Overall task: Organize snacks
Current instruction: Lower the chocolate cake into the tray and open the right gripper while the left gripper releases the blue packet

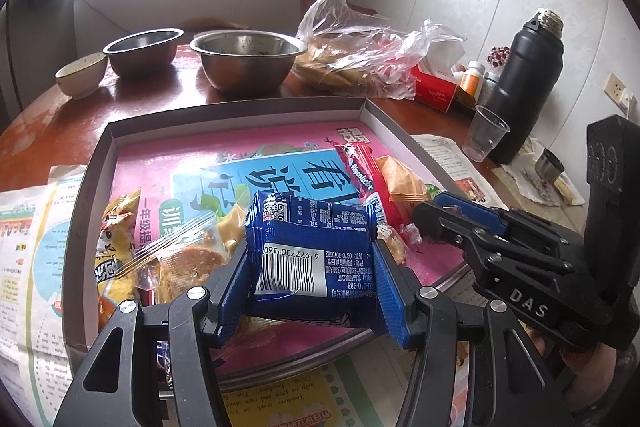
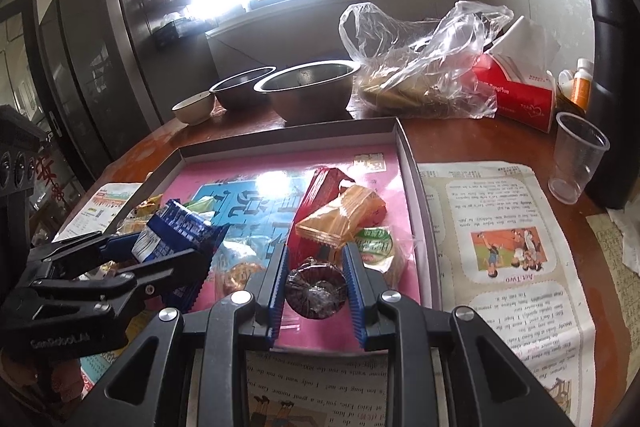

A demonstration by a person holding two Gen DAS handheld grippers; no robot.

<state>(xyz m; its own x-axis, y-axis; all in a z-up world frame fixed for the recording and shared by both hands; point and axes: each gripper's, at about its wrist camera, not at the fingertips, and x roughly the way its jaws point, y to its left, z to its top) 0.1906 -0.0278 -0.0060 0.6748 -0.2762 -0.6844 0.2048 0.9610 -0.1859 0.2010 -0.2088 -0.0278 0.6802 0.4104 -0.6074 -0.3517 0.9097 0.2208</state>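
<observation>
A shallow grey box tray [image 1: 240,105] [image 2: 288,131] with a pink printed floor holds several snacks. My left gripper [image 1: 312,267] [image 2: 176,247] is shut on a blue snack packet [image 1: 300,243] [image 2: 172,231], barcode side up, over the tray's near left part. My right gripper [image 2: 316,279] is shut on a dark round wrapped snack [image 2: 316,289] at the tray's near edge; in the left wrist view it [image 1: 434,209] comes in from the right. A red Alpenliebe stick [image 1: 360,171] [image 2: 320,193], an orange cracker packet [image 1: 400,179] [image 2: 340,219] and a yellow packet [image 1: 116,227] lie in the tray.
Two steel bowls [image 1: 248,61] [image 1: 142,51] and a small white bowl [image 1: 80,75] stand behind the tray. A clear plastic bag [image 2: 420,67], red tissue box [image 2: 520,95], plastic cup [image 2: 576,155] and black flask [image 1: 524,87] crowd the right. Newspaper [image 2: 500,247] lies under the tray.
</observation>
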